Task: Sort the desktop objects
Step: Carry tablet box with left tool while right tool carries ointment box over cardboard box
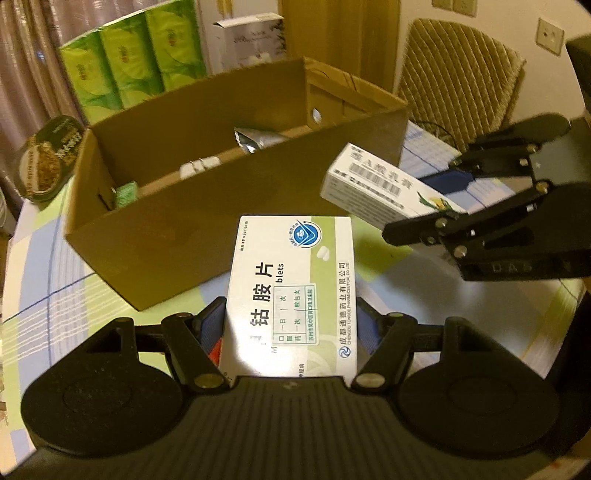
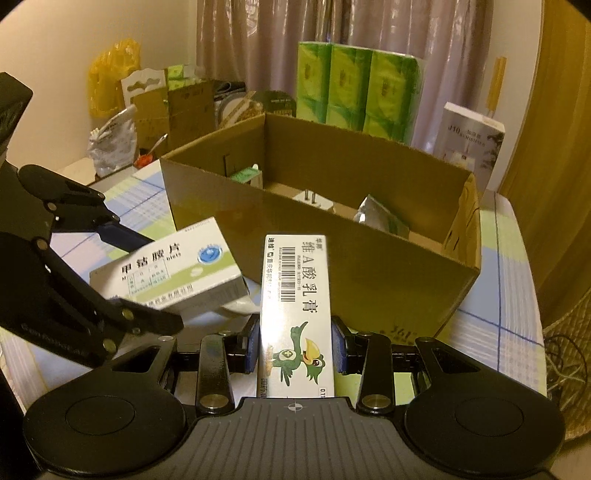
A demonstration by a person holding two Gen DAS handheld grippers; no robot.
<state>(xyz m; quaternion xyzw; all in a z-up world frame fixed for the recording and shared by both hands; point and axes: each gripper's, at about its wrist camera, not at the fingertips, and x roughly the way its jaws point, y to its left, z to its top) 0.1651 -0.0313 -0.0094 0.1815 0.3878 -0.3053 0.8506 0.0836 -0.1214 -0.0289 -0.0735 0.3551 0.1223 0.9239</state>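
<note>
With a few small items already inside the open brown cardboard box (image 1: 229,192), the left tongs (image 1: 291,325) gripped a white-and-green tablet carton (image 1: 291,284) and the right tongs (image 2: 295,345) a narrow white ointment carton (image 2: 295,314), both just short of its near wall, undelivered.

A home: curtains (image 2: 369,22), wicker chair (image 1: 458,70), checked tablecloth (image 1: 37,258).
</note>
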